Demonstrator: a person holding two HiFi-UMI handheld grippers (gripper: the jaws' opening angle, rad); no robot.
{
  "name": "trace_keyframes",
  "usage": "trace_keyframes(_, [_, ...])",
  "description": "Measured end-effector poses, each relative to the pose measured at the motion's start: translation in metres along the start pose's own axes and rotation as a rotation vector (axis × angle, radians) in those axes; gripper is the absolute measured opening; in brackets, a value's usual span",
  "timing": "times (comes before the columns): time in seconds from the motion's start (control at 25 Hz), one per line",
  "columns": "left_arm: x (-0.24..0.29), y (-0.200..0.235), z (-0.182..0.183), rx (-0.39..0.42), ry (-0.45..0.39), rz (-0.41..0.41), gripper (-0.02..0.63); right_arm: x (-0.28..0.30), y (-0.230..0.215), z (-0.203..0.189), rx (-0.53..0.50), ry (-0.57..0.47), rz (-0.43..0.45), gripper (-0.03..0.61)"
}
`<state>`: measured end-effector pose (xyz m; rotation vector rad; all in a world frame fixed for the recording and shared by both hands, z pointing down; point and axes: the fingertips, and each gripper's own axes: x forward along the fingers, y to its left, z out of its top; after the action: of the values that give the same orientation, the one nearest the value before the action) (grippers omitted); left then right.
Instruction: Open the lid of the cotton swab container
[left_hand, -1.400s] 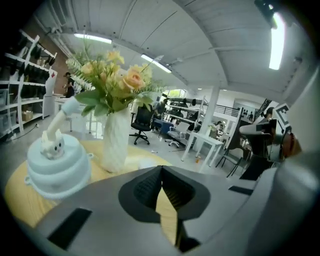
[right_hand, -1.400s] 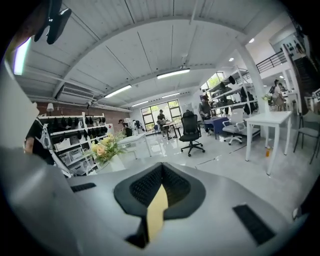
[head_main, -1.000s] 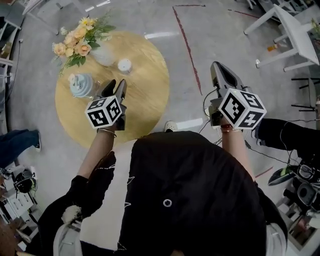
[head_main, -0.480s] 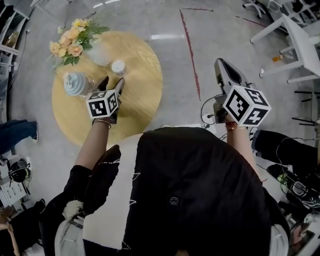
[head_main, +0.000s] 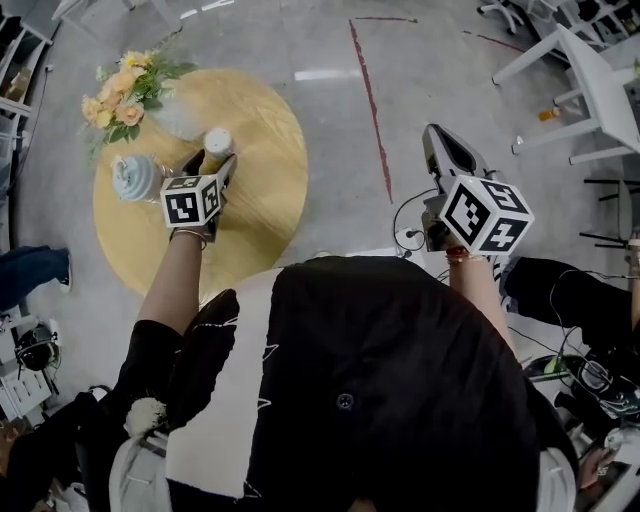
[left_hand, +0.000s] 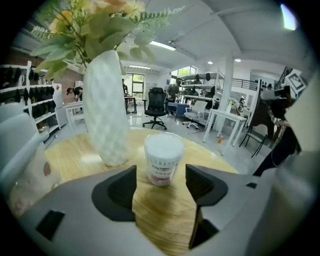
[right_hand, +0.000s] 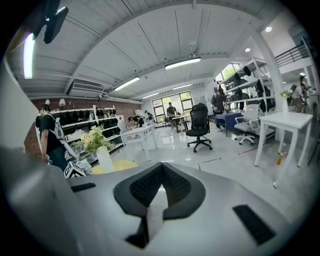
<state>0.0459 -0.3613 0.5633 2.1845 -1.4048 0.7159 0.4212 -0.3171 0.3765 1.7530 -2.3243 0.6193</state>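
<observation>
A round table (head_main: 265, 170) of pale yellow wood grain carries a cotton swab container (left_hand: 163, 159) with a white lid and a red-banded white label. Beside it are a dimpled white vase (left_hand: 105, 115) and peach and yellow flowers (head_main: 118, 92) with green leaves. The left gripper (left_hand: 160, 187) and right gripper (right_hand: 159, 192) are grey with black fingers (left_hand: 117, 192). Their cubes (head_main: 190, 200) bear black-and-white squares. The floor (head_main: 440, 60) is grey with a red line.

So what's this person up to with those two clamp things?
A person holds a gripper in each hand at a round wooden table. The left gripper, whose jaws have just been opening, is lined up on the lidded cotton swab container beside the white flower vase, not yet gripping it. The right gripper is shut and empty, held aside over the floor.
</observation>
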Motion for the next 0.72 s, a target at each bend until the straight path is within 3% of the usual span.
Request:
trace_keyframes(0.28, [0.013, 0.0, 0.013, 0.102, -0.004, -0.059, 0.325, 0.001, 0.001, -0.008, -0.012, 0.025, 0.004, 0.005])
trace_keyframes(0.52, [0.02, -0.004, 0.013, 0.095, -0.009, -0.1, 0.321, -0.007, -0.007, -0.008, -0.012, 0.032, -0.021, 0.005])
trace_keyframes(0.72, [0.024, -0.005, 0.014, 0.071, -0.036, -0.121, 0.279, -0.011, -0.007, -0.01, 0.006, 0.032, -0.043, 0.005])
